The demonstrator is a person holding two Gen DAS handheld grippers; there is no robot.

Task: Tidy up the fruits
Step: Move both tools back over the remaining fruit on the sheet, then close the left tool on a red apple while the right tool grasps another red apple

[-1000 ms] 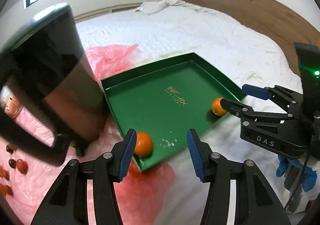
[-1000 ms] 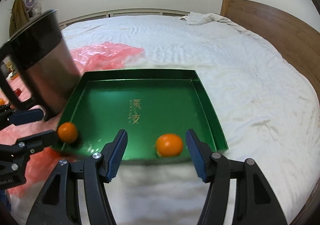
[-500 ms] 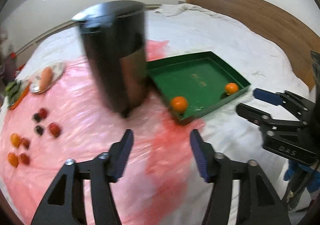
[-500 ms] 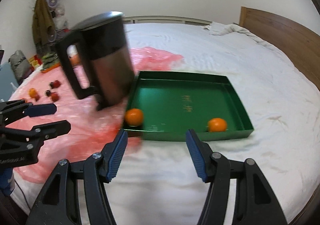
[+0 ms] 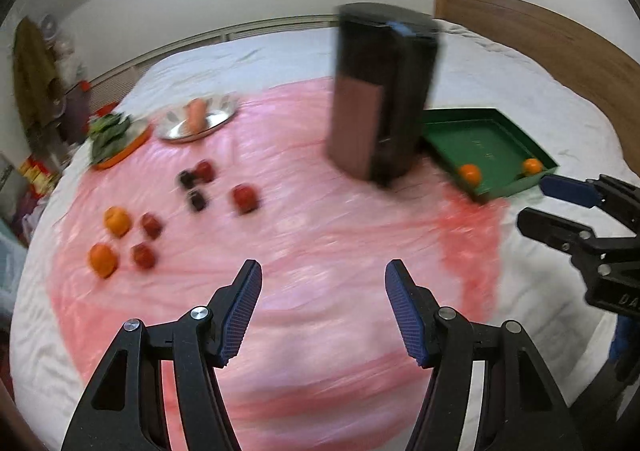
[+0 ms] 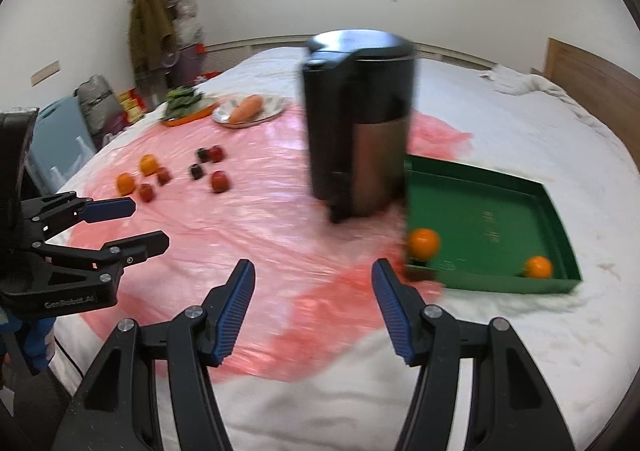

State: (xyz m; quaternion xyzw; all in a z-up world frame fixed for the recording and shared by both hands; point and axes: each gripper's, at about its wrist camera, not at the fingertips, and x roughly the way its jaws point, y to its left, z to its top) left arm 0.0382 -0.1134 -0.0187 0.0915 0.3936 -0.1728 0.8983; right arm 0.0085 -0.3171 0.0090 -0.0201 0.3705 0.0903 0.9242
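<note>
The left hand-held gripper (image 5: 323, 307) hangs over the pink plastic sheet (image 5: 304, 227) on the bed (image 5: 280, 47), its fingers spread wide with nothing between them. The right hand-held gripper (image 6: 313, 301) is likewise agape and empty. Loose fruits (image 5: 120, 221) lie ahead and to the left of the left hand-held gripper, well apart from it. Ahead to its right sits the green tray (image 5: 516, 135) holding two oranges (image 5: 469, 173), just beyond a blurred dark kettle (image 5: 384, 91).
</note>
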